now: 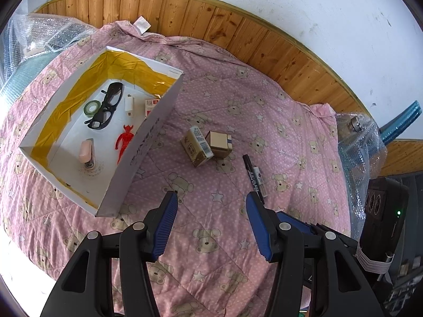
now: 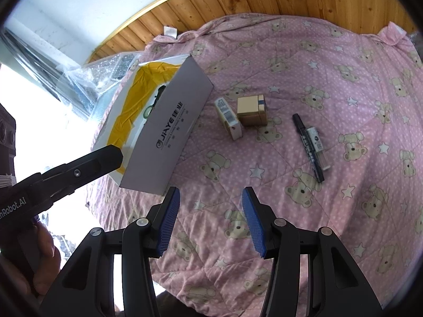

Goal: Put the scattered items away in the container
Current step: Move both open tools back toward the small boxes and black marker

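A white cardboard box [image 1: 148,142] [image 2: 171,129] lined with yellow tape lies on the pink bear-print quilt [image 1: 211,224]. Inside it are black glasses [image 1: 105,107], a green tape roll [image 1: 91,107], a red figure [image 1: 124,141], a pink stapler [image 1: 86,154], a white stick [image 1: 128,104] and a small carton [image 1: 150,107]. On the quilt lie a small tan carton [image 1: 197,146] [image 2: 228,119], a tan cube box [image 1: 219,144] [image 2: 251,111], a black marker [image 1: 252,173] [image 2: 308,146] and a clear tube [image 2: 318,149]. My left gripper [image 1: 210,206] and right gripper [image 2: 211,200] both hover open and empty above the quilt.
Bubble wrap [image 1: 39,34] lies at the far left and more of it [image 1: 362,145] at the right edge of the quilt. A wooden headboard [image 1: 238,29] and a white wall stand behind. The other gripper's body [image 2: 66,174] and a person's hand [image 2: 39,251] show at left in the right wrist view.
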The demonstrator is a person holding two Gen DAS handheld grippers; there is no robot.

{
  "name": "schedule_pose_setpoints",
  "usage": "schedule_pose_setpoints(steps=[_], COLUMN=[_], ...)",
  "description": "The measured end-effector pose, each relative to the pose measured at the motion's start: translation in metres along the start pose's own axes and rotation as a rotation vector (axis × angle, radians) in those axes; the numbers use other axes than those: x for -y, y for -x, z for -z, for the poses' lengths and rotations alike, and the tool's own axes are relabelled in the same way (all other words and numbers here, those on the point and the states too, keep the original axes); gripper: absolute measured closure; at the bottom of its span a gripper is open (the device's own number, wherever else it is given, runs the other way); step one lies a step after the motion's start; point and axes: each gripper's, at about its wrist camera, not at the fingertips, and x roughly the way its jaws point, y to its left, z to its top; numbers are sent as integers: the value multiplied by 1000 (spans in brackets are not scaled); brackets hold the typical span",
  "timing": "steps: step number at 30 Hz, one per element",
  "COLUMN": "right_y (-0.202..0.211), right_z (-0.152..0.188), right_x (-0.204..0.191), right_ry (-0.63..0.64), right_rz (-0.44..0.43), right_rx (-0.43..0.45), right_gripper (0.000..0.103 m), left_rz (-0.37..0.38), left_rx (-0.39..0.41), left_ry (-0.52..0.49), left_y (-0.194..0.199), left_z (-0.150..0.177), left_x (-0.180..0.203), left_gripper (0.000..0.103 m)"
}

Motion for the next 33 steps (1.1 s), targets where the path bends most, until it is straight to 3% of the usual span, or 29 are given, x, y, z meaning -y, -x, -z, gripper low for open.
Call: schedule_pose_setpoints(steps=[20, 29, 33], right_y=[-21, -37, -43], right_z=[0, -4, -7], right_x=[51, 74, 89], right_ry=[-80, -133, -167], right_rz=[18, 35, 45], right_rx=[-43, -63, -67], right_gripper=[51, 54, 60], left_rz=[-17, -10, -4], left_rx=[-94, -157, -185], left_ry=[-43, -39, -38], left_y=[-53, -85, -100], left_z=[-2, -9, -13], left_x=[20, 16, 15], left_gripper=[48, 48, 48])
